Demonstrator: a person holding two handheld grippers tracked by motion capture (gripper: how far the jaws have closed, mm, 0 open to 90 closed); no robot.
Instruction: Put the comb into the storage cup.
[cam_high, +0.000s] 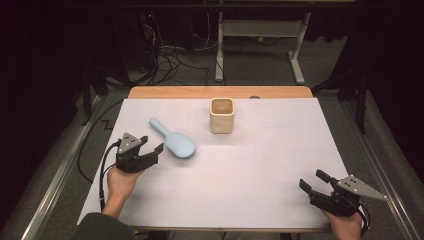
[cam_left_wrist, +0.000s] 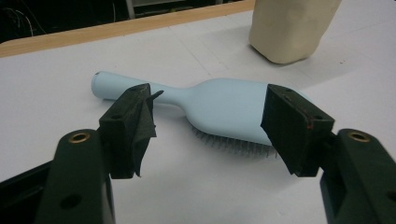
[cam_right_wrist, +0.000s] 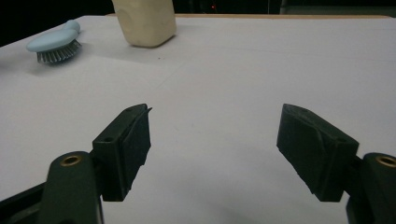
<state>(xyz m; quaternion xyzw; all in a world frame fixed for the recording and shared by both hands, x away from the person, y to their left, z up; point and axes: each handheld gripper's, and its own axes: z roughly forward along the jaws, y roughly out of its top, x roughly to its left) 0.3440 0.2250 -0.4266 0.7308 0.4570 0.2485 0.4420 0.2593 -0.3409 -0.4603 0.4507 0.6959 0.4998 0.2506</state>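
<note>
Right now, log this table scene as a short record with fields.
surface: white table
brush: light blue hairbrush, lying bristles down, handle toward the far left
cup: cream square cup, upright, beyond the brush to its right
left hand-held gripper: open, jaws close to the brush head, not gripping it
right hand-held gripper: open, nothing between the jaws, near right corner
contact: brush and cup apart

I see a pale blue hairbrush (cam_left_wrist: 224, 109) just ahead of my left gripper (cam_left_wrist: 210, 121) — grey bristles underneath (plain, no pattern). Beyond it stands a cream cup (cam_high: 221, 115). Both grippers are black; the sheet (cam_high: 240, 170) under them is white — the table (cam_high: 220, 92) edge tan.
</note>
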